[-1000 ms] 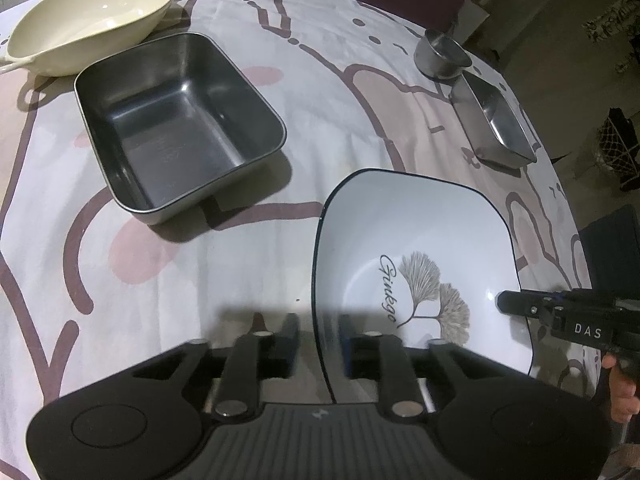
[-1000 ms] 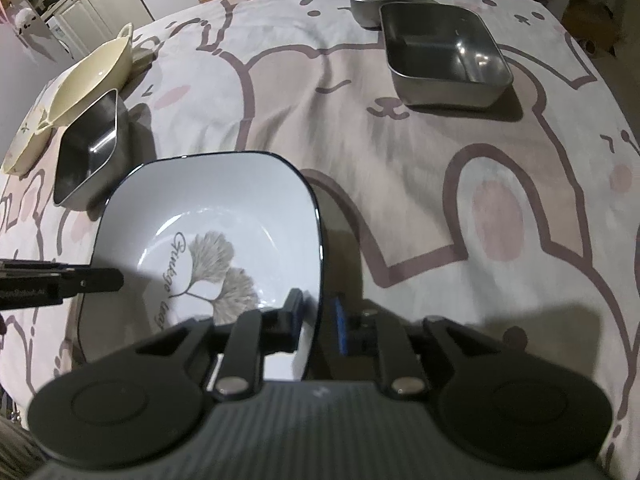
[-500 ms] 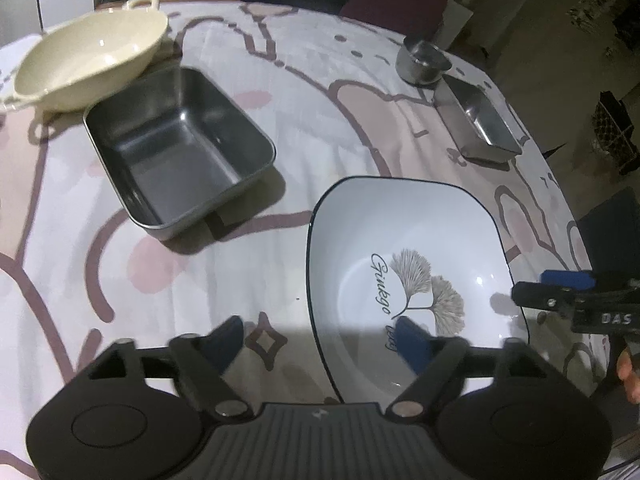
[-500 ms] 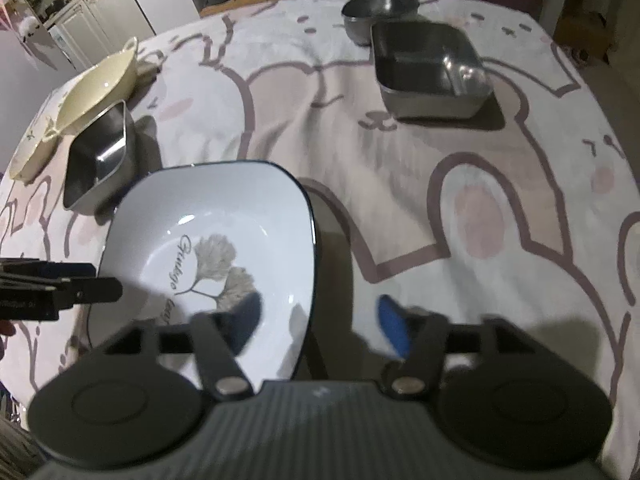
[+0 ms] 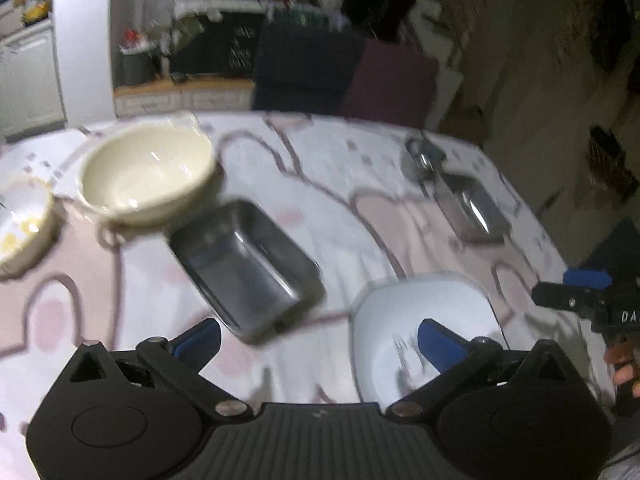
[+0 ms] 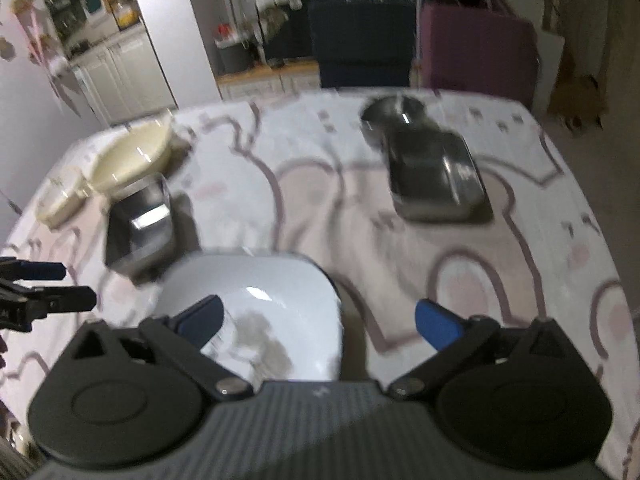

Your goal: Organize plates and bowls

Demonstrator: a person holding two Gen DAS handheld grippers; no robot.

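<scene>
A white square plate with a tree print (image 5: 424, 320) (image 6: 264, 304) lies on the table at the near edge, free of both grippers. My left gripper (image 5: 320, 340) is open and empty, raised above and behind the plate's left side. My right gripper (image 6: 320, 320) is open and empty, raised above the plate's right side. A steel rectangular tray (image 5: 244, 264) (image 6: 140, 224) sits left of the plate. A cream bowl (image 5: 148, 172) (image 6: 132, 156) stands beyond it. Both views are blurred by motion.
A second steel tray (image 6: 436, 180) (image 5: 472, 204) and a small round steel bowl (image 6: 392, 116) (image 5: 420, 156) sit at the far right. Another cream dish (image 5: 20, 228) is at the far left. Chairs (image 6: 476, 52) stand behind the table.
Both grippers let go of the white plate, opened wide, and lifted up and back. The plate now rests on the table.
</scene>
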